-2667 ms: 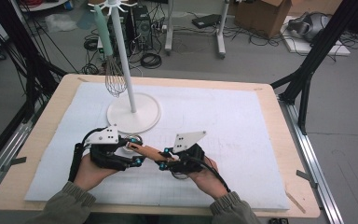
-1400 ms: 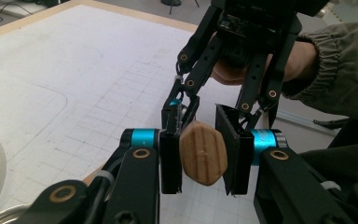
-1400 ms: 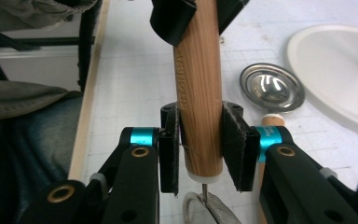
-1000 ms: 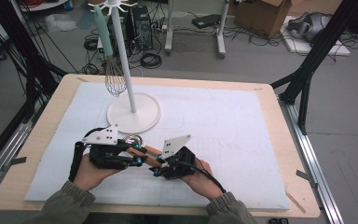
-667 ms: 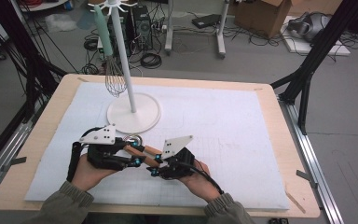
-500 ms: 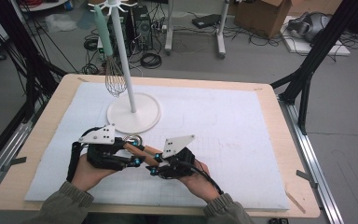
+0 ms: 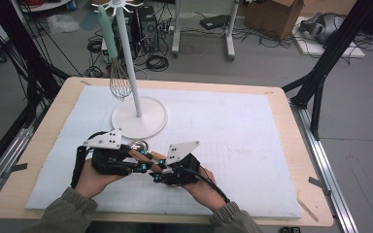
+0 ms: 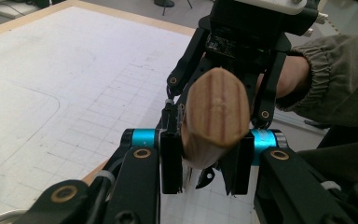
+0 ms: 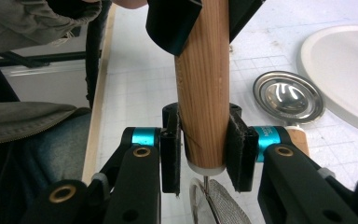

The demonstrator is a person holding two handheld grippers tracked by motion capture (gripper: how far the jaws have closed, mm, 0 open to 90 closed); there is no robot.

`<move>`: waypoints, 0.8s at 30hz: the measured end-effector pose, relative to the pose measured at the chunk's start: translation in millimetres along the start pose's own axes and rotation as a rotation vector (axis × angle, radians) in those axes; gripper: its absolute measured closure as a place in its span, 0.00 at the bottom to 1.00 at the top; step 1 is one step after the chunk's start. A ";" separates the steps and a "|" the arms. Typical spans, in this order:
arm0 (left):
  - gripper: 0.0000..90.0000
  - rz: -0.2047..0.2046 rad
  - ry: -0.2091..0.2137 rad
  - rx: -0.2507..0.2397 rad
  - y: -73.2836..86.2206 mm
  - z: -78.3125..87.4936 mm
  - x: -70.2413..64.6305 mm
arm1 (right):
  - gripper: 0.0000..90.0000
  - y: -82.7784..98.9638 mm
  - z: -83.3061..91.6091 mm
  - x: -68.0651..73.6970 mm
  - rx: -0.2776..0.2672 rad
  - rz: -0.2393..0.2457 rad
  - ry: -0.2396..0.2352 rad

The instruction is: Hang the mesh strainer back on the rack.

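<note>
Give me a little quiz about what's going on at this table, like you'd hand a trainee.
1. True or false: the left gripper and the right gripper both have their fingers clamped on the same wooden handle.
2. What hangs from the white stand? A) a whisk B) a mug C) a towel
3. What colour is the whisk's own handle?

Key: 1 true, with the left fingers having just closed further on the handle; 2 A; 3 pale green.
</note>
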State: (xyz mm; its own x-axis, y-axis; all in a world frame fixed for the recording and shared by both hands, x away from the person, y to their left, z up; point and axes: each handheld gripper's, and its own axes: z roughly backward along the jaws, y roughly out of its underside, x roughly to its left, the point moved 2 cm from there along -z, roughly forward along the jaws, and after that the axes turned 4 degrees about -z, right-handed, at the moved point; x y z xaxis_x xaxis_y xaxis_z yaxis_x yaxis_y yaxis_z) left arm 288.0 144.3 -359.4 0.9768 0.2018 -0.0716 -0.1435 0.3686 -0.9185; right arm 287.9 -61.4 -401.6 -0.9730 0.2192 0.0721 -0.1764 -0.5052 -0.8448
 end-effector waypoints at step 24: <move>0.79 -0.021 -0.041 -0.021 -8.0 6.6 -0.1 | 0.81 -2.2 -2.2 0.1 -0.020 -0.032 -0.006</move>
State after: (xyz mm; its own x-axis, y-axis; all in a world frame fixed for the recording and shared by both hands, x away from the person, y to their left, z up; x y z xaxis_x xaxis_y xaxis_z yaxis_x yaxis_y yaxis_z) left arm 287.9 147.2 -349.5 0.9722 0.2311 -0.0368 -0.1193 0.3537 -0.9277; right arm 288.5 -58.5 -400.9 -0.9679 0.2297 0.1021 -0.2042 -0.4813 -0.8525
